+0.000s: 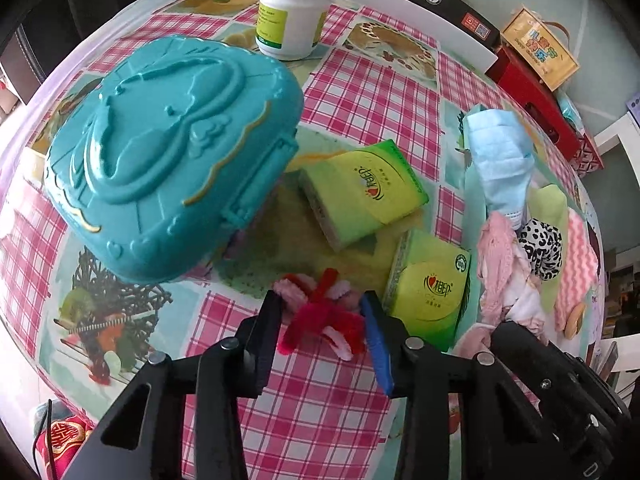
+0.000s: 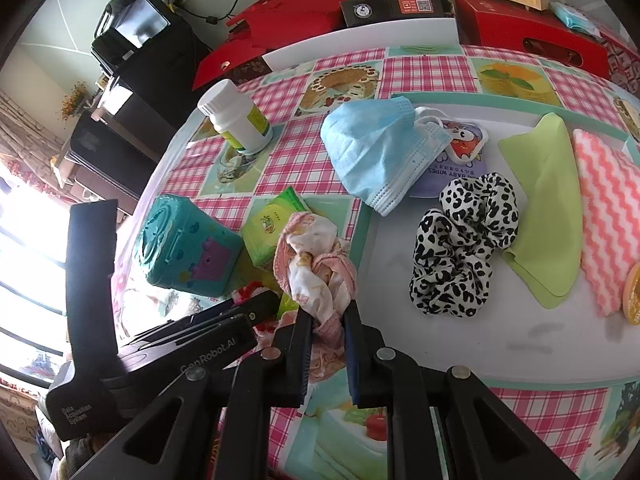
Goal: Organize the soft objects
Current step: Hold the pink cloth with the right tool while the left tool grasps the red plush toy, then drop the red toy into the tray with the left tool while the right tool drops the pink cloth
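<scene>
Both tools point steeply down at the tabletop (image 1: 344,92), which wears a pink-checked cloth printed with food pictures. The left tongs (image 1: 322,312) straddle a red-and-pink pipe-cleaner tangle (image 1: 320,320) lying on the cloth; their fingers stand against its fuzzy sides, though whether they really press it I cannot tell. The right tongs (image 2: 328,320) are nearly pressed together, pinching a pink patterned cloth (image 2: 316,264) whose bunched upper part rises in front of them. Beside the left tongs lie two green tissue packs (image 1: 364,188) and a teal plastic case (image 1: 168,152), with a white bottle (image 1: 294,12) farther back. To the right sits a white mat (image 2: 460,344) carrying a blue face mask (image 2: 380,152), a leopard-print scrunchie (image 2: 460,244), a green cloth (image 2: 548,208) and a pink zigzag cloth (image 2: 608,216) (the scrunchie touches the green cloth's edge). Beyond the tabletop's far rim stand red boxes (image 2: 528,36) and a black box (image 2: 396,10).
</scene>
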A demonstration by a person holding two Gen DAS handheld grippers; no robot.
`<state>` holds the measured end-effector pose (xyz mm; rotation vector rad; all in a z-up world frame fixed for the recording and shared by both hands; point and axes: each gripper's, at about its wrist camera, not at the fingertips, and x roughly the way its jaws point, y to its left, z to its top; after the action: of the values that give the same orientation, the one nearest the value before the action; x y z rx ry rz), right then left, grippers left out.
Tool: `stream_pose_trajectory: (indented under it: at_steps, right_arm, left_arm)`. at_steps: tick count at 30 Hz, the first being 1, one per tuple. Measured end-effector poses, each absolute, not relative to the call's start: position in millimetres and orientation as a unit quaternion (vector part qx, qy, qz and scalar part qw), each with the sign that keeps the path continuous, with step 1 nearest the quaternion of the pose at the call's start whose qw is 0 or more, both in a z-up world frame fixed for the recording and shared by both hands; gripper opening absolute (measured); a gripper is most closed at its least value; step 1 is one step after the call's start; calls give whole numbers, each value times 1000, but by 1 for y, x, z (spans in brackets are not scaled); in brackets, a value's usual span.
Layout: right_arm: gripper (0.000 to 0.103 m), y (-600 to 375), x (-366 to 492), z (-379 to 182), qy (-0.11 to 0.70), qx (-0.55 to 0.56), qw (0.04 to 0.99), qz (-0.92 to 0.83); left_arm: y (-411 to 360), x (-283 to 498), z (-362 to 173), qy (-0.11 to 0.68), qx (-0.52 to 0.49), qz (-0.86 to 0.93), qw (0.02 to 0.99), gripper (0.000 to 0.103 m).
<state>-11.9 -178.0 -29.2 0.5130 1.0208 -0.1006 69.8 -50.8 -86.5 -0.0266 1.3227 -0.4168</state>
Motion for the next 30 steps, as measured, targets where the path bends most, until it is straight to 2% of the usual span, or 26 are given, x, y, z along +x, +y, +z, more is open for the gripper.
stream_pose_trajectory:
  at_steps: [17,22,30]
  right_arm:
    - [16,-179,-13,-26,479,244,842,-47]
    - [16,-180,-19,-13,461,241,853,-46]
    - [16,-187,-41,30,386,239,889,-58]
  left_arm:
    - [-29,61,-74,604,-44,-209,768,36]
    - [-23,53,-45,573,-49,-223,787,36]
    - [-23,41,25,502,-62,-262,822,36]
